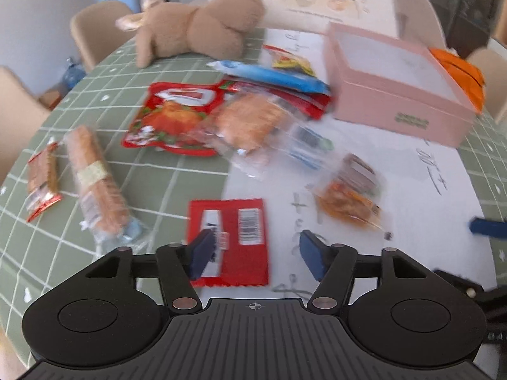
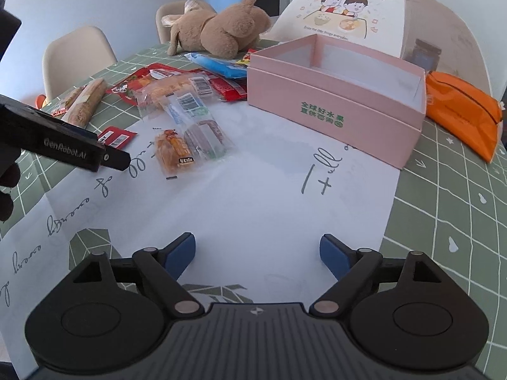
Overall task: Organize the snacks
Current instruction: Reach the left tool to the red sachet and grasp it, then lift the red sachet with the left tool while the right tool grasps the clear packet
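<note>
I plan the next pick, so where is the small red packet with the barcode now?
In the left wrist view the small red packet lies low and centre, straddling the green tablecloth and white paper, under the open left tongs.

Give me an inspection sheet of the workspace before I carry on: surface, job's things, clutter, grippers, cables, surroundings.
Surface: table under a green grid cloth, white paper sheet with handwriting on top.
Job's things: pink box open, no snacks seen inside; snack packets loose in a pile; red packet lies barcode-up between the left fingers.
Clutter: plush toy, orange pouch, printed dome cover.
Grippers: left gripper open, low over the red packet; right gripper open over bare paper, holding nothing.
Cables: nothing seen.
Surroundings: beige chairs, pale wall.
</note>
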Tool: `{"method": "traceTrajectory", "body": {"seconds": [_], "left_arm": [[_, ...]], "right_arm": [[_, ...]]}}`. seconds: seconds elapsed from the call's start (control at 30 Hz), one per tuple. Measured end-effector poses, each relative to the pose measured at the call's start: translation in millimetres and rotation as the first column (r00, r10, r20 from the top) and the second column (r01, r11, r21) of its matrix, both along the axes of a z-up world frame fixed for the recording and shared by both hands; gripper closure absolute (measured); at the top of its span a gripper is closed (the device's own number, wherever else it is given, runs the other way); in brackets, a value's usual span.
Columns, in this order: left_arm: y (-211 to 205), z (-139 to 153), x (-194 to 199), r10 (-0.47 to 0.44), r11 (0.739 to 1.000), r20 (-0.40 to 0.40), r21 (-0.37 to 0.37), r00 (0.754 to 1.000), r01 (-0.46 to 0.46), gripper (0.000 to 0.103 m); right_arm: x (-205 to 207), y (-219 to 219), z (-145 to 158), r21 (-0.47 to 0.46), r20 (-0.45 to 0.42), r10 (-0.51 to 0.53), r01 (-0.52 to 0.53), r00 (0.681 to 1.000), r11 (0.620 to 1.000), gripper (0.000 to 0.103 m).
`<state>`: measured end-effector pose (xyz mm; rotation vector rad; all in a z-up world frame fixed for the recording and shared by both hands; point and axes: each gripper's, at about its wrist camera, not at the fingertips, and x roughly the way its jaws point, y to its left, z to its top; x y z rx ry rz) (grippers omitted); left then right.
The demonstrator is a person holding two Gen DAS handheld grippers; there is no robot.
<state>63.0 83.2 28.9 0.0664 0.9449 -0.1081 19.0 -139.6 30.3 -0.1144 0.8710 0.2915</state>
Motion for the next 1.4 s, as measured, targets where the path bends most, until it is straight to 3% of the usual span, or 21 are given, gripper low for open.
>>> {"method": "traceTrajectory", "body": {"seconds": [0.1,0.27,0.33,0.47,0.53,0.73,0.8,0.87,0.93,1.0,1.1,1.27,1.4], "left_arm": [[11.8,-4.1,3.5,0.050,0.998,-0.018,0.046,0.999,-0.049,0.037],[22.7,-6.1,7.5,0.034,0.999,-0.017,0.002,0.999,-0.034,0.037],[24.3,-5.6,7.1,0.026,1.000,-0.013,-0.009,1.000,-0.026,0.038],[29.9,-2.2,-4.3,0.029,0.997,-0.040,-0.076,0.999,-0.032,0.039],[27.1,-1.0,-19.3,0.018,0.996,-0.051,-0.090,0.999,-0.022,0.039],[11.9,-1.0,-58.6,0.004,0.998,-0.068,-0.067,0.998,-0.009,0.038],[12.5,-0.6,-61.1,0.011,0.997,-0.071,-0.074,0.997,-0.016,0.038],[15.1,-0.2,-60.3,0.022,0.996,-0.073,-0.090,0.997,-0.028,0.038],[16.4,0.2,-59.3,0.030,0.994,-0.078,-0.099,0.997,-0.038,0.038],[16.0,0.0,-58.7,0.034,0.994,-0.079,-0.100,0.996,-0.042,0.038],[15.1,-0.2,-59.4,0.039,0.994,-0.076,-0.101,0.996,-0.047,0.038],[17.6,-0.7,-61.1,0.047,0.991,-0.069,-0.118,0.997,-0.055,0.038],[18.3,-0.2,-61.2,0.056,0.990,-0.069,-0.126,0.996,-0.064,0.038]], "right_arm": [[-1.2,-0.5,-1.0,0.005,0.005,0.003,-0.003,1.000,1.000,0.013],[-8.5,0.8,-6.7,0.009,0.026,0.005,-0.005,1.000,1.000,0.000],[-11.2,0.6,-6.4,0.010,0.031,0.004,-0.005,1.000,1.000,0.000],[5.9,3.0,0.2,-0.005,-0.055,0.074,-0.074,0.996,0.997,0.000],[19.5,6.7,5.1,0.021,-0.082,0.145,-0.144,0.986,0.989,0.007],[61.3,30.5,24.2,0.110,-0.002,0.099,-0.098,0.995,0.989,0.015],[72.0,41.8,23.5,0.122,-0.014,0.105,-0.103,0.994,0.987,0.039],[78.7,56.1,20.0,0.119,-0.052,0.129,-0.122,0.990,0.985,0.051],[76.1,65.4,19.2,0.155,-0.098,0.199,-0.183,0.975,0.971,0.051],[71.6,69.3,26.3,0.175,-0.077,0.236,-0.220,0.969,0.960,0.052],[76.0,68.7,32.6,0.120,-0.012,0.169,-0.166,0.986,0.979,0.052],[107.6,62.0,20.5,0.100,-0.023,0.051,-0.049,0.998,0.994,0.052],[111.7,74.2,14.5,0.095,-0.038,0.115,-0.111,0.993,0.989,0.050]]}}
